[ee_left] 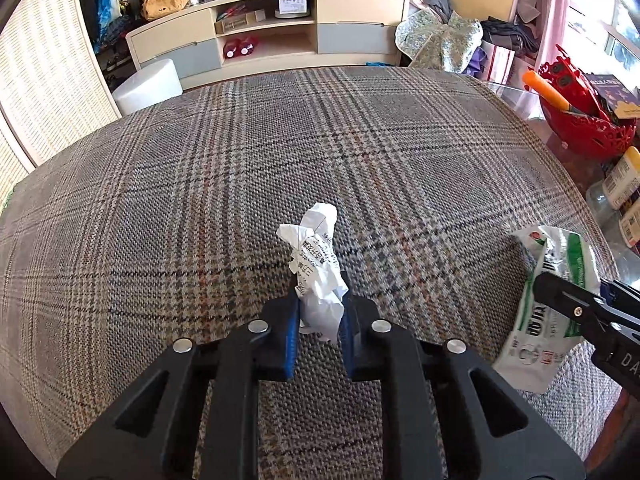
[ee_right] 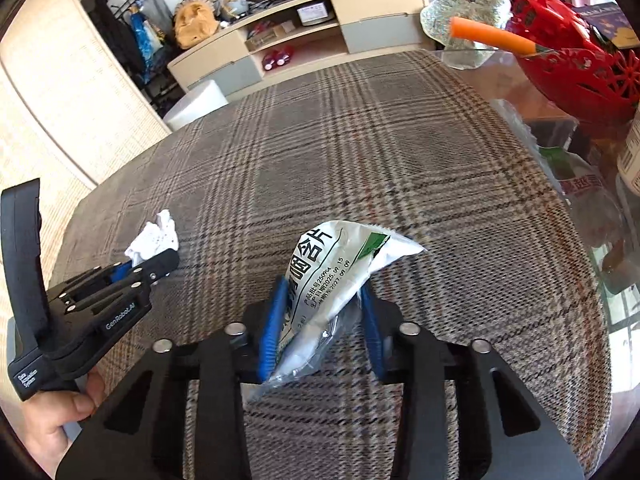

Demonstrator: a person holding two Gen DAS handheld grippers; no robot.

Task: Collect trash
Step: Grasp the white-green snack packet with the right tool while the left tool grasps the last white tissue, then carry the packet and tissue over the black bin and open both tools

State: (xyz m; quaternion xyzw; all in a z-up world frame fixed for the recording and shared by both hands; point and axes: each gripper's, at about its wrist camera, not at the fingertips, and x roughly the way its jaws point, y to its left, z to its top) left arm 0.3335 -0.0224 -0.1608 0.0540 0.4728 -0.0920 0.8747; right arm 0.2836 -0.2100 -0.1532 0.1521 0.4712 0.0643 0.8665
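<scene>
A crumpled white paper [ee_left: 316, 256] with printed text stands on the plaid tablecloth [ee_left: 240, 168]. My left gripper [ee_left: 320, 304] is shut on its lower part, and both blue pads press its sides. In the right wrist view the same gripper [ee_right: 148, 266] sits at the left with the crumpled paper [ee_right: 154, 238] at its tips and a person's hand [ee_right: 60, 428] under it. A white and green empty wrapper [ee_right: 340, 252] is pinched between the blue pads of my right gripper [ee_right: 324, 292]. The left wrist view shows this wrapper [ee_left: 560, 256] and my right gripper [ee_left: 576, 292] at the right edge.
A red openwork basket [ee_left: 580, 120] holding an orange-handled tool stands on the glass tabletop at the far right. Labelled bottles [ee_left: 620, 184] stand beside it. Beyond the table are a white stool [ee_left: 148, 84] and a low cabinet [ee_left: 272, 36].
</scene>
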